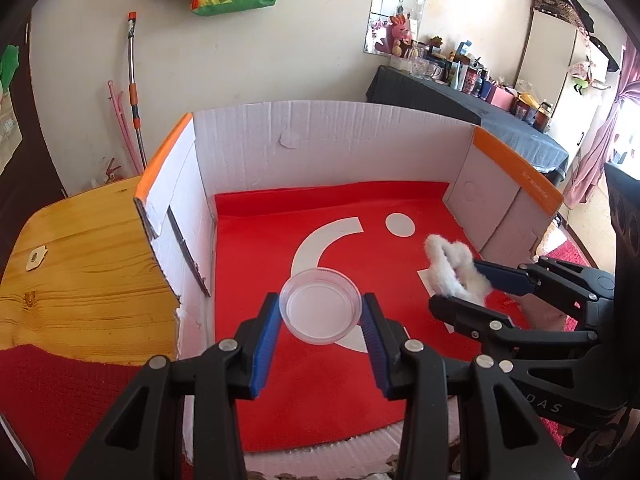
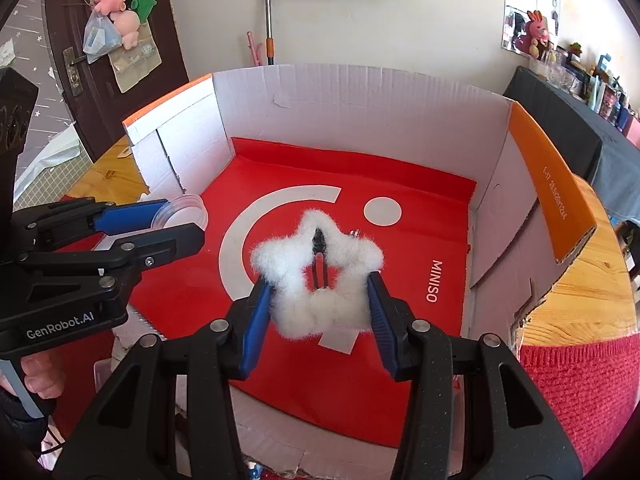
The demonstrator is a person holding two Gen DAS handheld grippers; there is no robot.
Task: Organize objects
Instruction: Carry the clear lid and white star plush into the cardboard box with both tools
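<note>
Over at nine o'clock on the red mat (image 1: 312, 392), the left gripper (image 1: 322, 312) has its jaws clamped on the rim of a clear shallow plastic dish (image 1: 320, 306), held above the floor of the white cardboard box (image 1: 328, 140). Toward three o'clock, the right gripper (image 2: 320, 292) is pinched on a fluffy white star-shaped hair clip (image 2: 318, 276), also held aloft. To my eye the clip belongs in the dish: keep the dish level, bring the star over its centre, then ease those jaws apart.
</note>
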